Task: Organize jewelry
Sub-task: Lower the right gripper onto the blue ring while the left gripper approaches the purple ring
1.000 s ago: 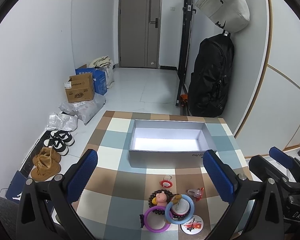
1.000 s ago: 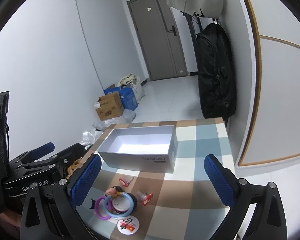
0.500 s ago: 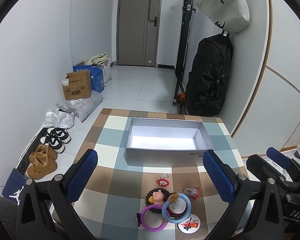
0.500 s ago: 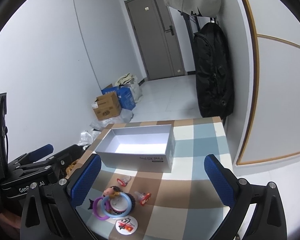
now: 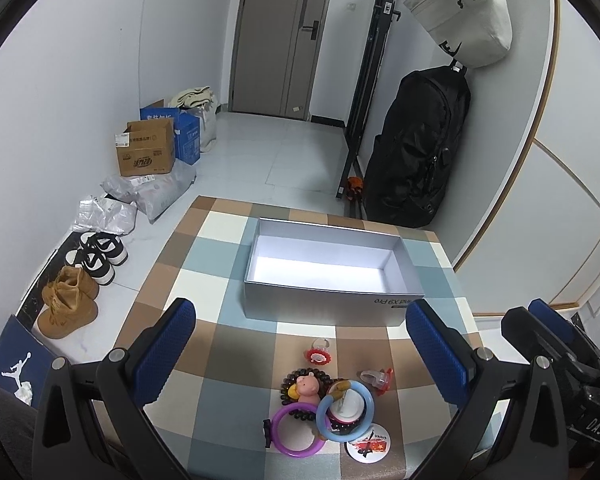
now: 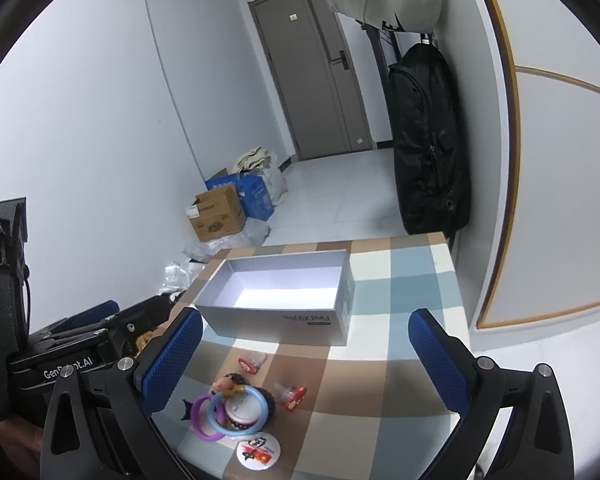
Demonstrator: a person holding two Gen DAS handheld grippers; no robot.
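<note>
An open, empty grey box [image 5: 324, 276] [image 6: 284, 300] stands mid-table on a checked cloth. In front of it lies a jewelry pile: a blue ring [image 5: 345, 410] [image 6: 238, 410], a purple ring [image 5: 296, 432] [image 6: 200, 420], a dark bead bracelet with a pink bear charm [image 5: 306, 386] [image 6: 222, 385], a round badge [image 5: 367, 446] [image 6: 258, 451], and two small red-and-white clips [image 5: 320, 354] [image 5: 378, 378] [image 6: 290, 394]. My left gripper [image 5: 300, 356] is open and empty, above the pile. My right gripper [image 6: 304, 364] is open and empty, to the right of the left one.
The table [image 5: 204, 264] ends close on all sides. A black backpack [image 5: 416, 152] and a hung grey bag [image 5: 468, 20] are at the right wall. Cardboard boxes [image 5: 146, 154], plastic bags and shoes [image 5: 70, 298] lie on the floor at left.
Both grippers have drawn back and risen a little, so the table and pile sit slightly farther off. Both stay open. Nothing on the table has moved.
</note>
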